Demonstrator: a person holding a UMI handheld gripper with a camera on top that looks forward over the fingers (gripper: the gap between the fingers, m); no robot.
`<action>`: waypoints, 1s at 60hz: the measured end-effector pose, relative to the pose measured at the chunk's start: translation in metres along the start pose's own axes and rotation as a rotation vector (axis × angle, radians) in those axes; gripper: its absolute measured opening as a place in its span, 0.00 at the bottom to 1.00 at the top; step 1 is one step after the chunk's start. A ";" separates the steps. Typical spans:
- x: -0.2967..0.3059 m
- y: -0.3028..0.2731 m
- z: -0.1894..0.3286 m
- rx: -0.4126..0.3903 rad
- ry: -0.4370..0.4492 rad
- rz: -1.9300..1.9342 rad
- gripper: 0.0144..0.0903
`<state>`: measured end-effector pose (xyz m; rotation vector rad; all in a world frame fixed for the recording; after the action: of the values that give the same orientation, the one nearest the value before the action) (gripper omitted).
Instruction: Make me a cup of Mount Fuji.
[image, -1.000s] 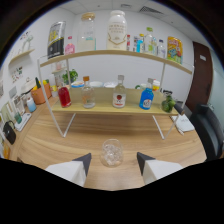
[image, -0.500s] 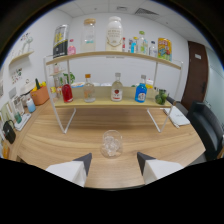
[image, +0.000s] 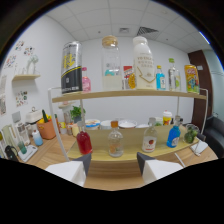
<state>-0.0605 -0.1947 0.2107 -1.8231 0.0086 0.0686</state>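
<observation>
Bottles fill a two-tier wooden shelf rack (image: 131, 94) that stands on a wooden table (image: 49, 156) against a white wall, at twelve o'clock from the gripper (image: 114, 170).

On the upper board, the biggest items are a tall white bottle (image: 144, 62) with a printed label, a clear glass jar (image: 111, 62) just beside it at its nine o'clock, and a black and yellow tin (image: 71, 67) further along the same way. A pink bottle (image: 86, 80) stands between the tin and the jar. At three o'clock from the white bottle come a blue-labelled bottle (image: 160, 77) and, near the end of the board, a yellow can (image: 191, 79).

On the lower board, beyond the fingers, four smaller bottles stand apart in a row: a red bottle (image: 84, 142), a small clear bottle (image: 115, 145) holding what looks like orange liquid, a clear bottle with a red label (image: 149, 141) and a blue bottle (image: 173, 136). A dark green round bottle (image: 190, 134) sits at the blue one's three o'clock.

An orange pot (image: 46, 129) stands on the table at nine o'clock from the red bottle, outside the rack's leg.

The gripper is released: its two white fingers (image: 67, 172) are spread wide, gripping nothing, with the small clear bottle at twelve o'clock from the gap.
</observation>
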 end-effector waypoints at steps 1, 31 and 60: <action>0.001 -0.002 0.006 0.004 0.002 0.000 0.93; 0.007 0.002 0.093 -0.039 0.043 -0.026 0.29; -0.012 -0.012 0.039 0.004 -0.026 0.028 0.27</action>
<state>-0.0737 -0.1547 0.2136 -1.8181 0.0155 0.1121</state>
